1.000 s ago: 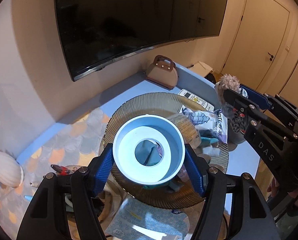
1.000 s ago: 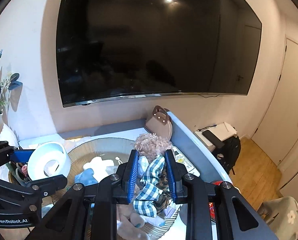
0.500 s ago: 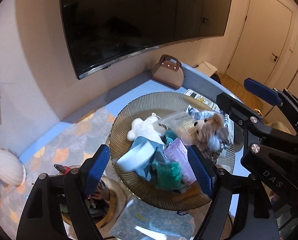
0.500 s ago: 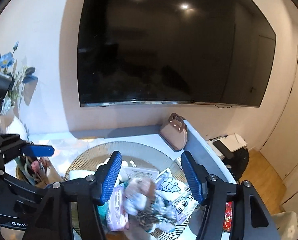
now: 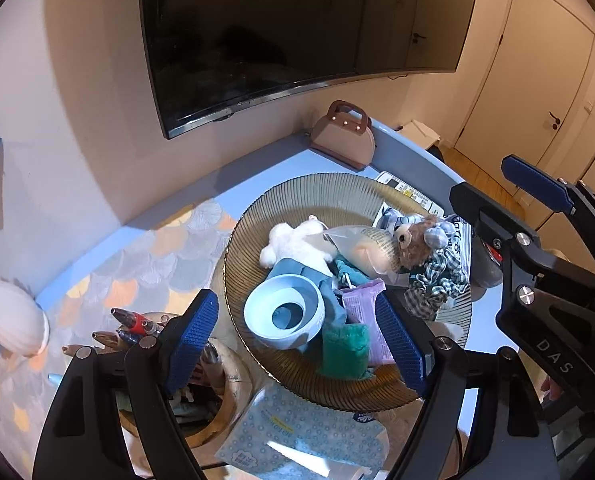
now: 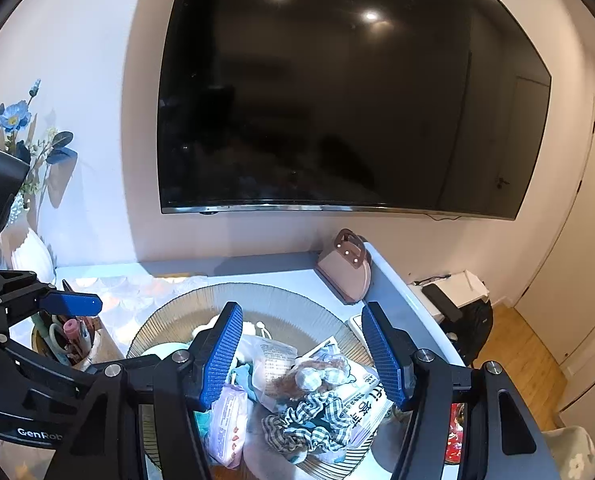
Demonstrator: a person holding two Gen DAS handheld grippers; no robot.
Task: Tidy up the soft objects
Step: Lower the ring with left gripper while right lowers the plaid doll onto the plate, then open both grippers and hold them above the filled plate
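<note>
- The ribbed glass bowl (image 5: 297, 196) at the centre of the left wrist view already holds a heap of soft things, so most of the gathering looks done.
- In that heap: a white plush (image 5: 293, 242) at the upper left of the pile, a brown teddy in a checked outfit (image 5: 425, 248) at its right edge, a green cloth (image 5: 343, 350) at the lower middle, and a pale blue roll (image 5: 283, 316) lying tilted at the lower left.
- The left gripper (image 5: 297, 344) is spread wide, its jaws having just been opening; nothing is pinched, and the roll lies loose in the bowl beyond the fingers.
- The right gripper (image 6: 301, 354) is also spread, its jaws having just been opening; the teddy (image 6: 309, 396) lies in the bowl below and between the fingers, untouched by the pads.
- Both hands are empty, so 2 drops appear finished.
- Left to do, as I judge it: a dotted tissue pack (image 5: 297, 436) at the lower middle sits outside the bowl, touching its near rim, and may still need placing.
- The pen pot (image 5: 165, 344) at lower left seems no part of the job.
</note>
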